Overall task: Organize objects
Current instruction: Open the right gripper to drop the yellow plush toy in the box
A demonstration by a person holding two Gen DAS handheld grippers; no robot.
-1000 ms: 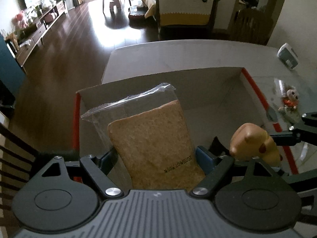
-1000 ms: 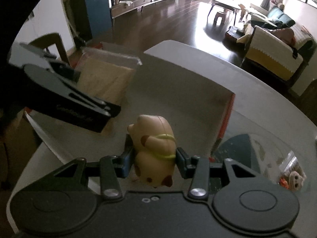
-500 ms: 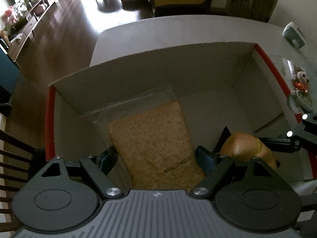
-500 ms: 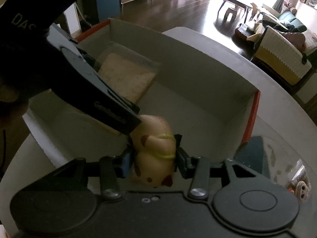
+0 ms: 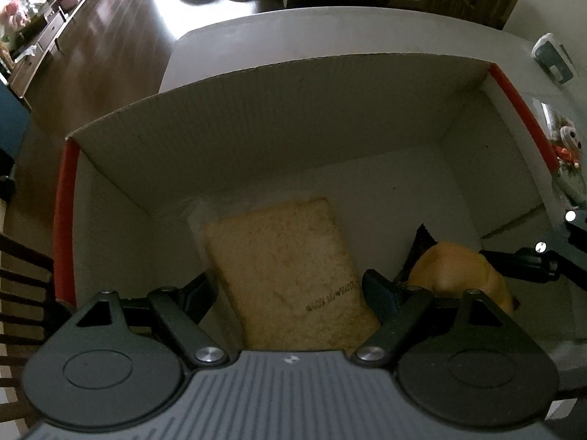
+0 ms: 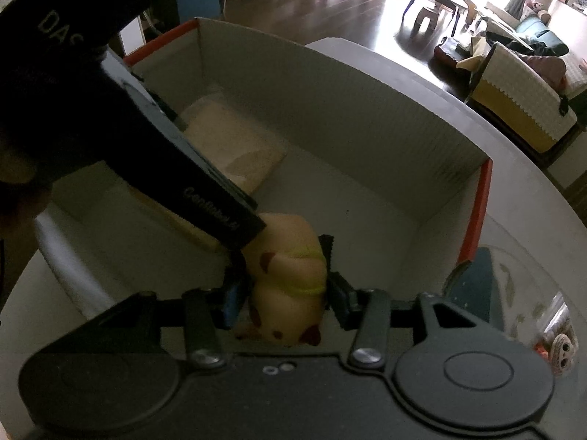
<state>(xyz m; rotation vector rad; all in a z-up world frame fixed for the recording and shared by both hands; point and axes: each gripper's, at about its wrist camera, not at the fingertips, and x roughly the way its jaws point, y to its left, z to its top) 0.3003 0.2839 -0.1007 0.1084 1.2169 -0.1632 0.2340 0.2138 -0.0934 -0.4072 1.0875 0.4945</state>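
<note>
A slice of bread in a clear bag point(image 5: 282, 264) sits low inside the cardboard box point(image 5: 293, 110), close to its left wall. My left gripper point(image 5: 288, 291) is shut on the bag's near end. A yellow toy animal with a green collar point(image 6: 290, 286) is clamped in my right gripper point(image 6: 286, 295), low inside the box to the right of the bread. That toy point(image 5: 458, 275) also shows in the left wrist view. In the right wrist view, the left gripper's black housing point(image 6: 146, 139) hides part of the bread point(image 6: 234, 146).
The box point(image 6: 348, 117) has red-taped side edges and stands on a white table point(image 5: 330, 29). A small owl-like figure point(image 5: 567, 139) lies on a glass plate right of the box. A white and blue device point(image 5: 552, 58) sits at the far right. A dark chair back point(image 5: 18, 275) is at left.
Both grippers have come down from above the rim into the box with their loads. The bread has tipped forward toward the box floor, and the toy has dropped beside it.
</note>
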